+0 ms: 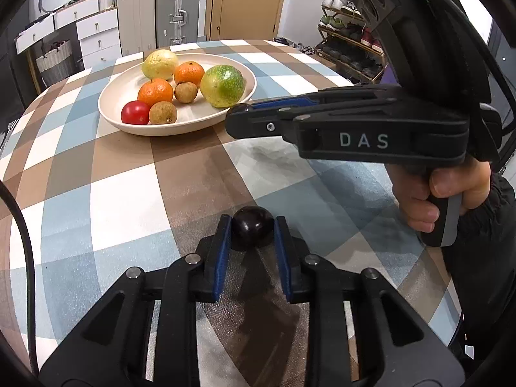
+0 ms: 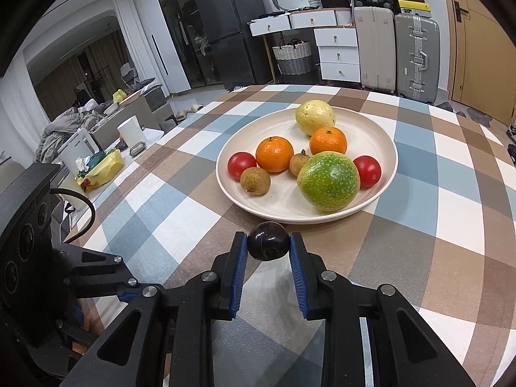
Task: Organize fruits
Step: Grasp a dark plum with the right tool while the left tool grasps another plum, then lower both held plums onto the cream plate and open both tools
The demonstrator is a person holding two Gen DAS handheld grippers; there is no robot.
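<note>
We see a shallow cream plate (image 2: 385, 148) on the checked tablecloth (image 2: 180, 213), and in it lie a pale yellow fruit (image 2: 315, 117) at the far side, two oranges (image 2: 274, 154) touching or nearly touching the two brown longans (image 2: 255, 181), a large green fruit (image 2: 328, 181) near the front rim, and two red tomatoes (image 2: 242, 164), one at each side of the group. From the left wrist view only one tomato (image 1: 135, 112) shows; the other is hidden behind the green fruit (image 1: 222, 85). Our left gripper (image 1: 253, 237) has its blue pads closed against a dark round plum (image 1: 252, 227), low over the cloth and well apart from the plate. Our right gripper (image 2: 268, 248) grips a second dark fruit (image 2: 268, 241) the same way, just outside the plate's near rim (image 1: 206, 127). The cloth is in brown, blue and white squares. Beyond the table stand white drawers (image 2: 338, 54), two suitcases (image 2: 416, 58), a woven basket (image 2: 293, 56), a dark fridge (image 2: 232, 29) and a wooden door (image 2: 477, 48); a shoe rack (image 1: 351, 51) shows in the left view.
</note>
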